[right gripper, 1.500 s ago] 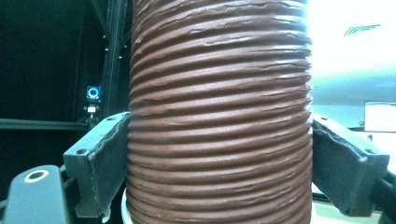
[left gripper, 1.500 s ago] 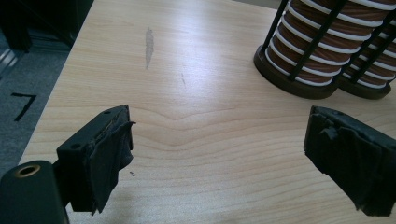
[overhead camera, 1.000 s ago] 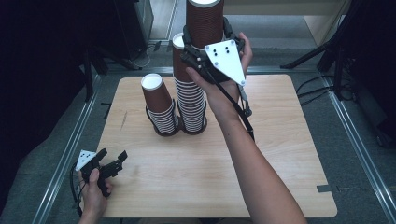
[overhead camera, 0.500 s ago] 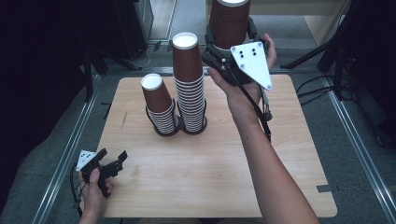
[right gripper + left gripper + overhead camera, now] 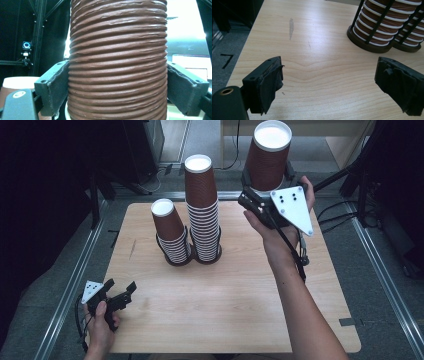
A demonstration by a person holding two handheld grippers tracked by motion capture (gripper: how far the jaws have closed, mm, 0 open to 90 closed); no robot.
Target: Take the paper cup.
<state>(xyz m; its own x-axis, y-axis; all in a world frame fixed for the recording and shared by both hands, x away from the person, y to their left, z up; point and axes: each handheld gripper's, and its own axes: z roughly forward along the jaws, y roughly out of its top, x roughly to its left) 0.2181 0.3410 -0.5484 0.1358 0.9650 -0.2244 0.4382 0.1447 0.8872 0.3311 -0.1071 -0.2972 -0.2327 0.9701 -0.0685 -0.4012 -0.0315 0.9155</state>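
Right gripper (image 5: 266, 195) clamps brown cup (image 5: 268, 155) upside-down, long axis vertical.

1. Two stacks of brown paper cups stand upside down on the table (image 5: 235, 315): a short stack (image 5: 170, 232) and a tall stack (image 5: 202, 210).
2. Two round black holders, one around the foot of each stack (image 5: 368, 46).
3. One separate brown ridged cup (image 5: 267, 157), held up.
4. Two grippers: the left gripper (image 5: 120, 296) and the right gripper (image 5: 265, 195).
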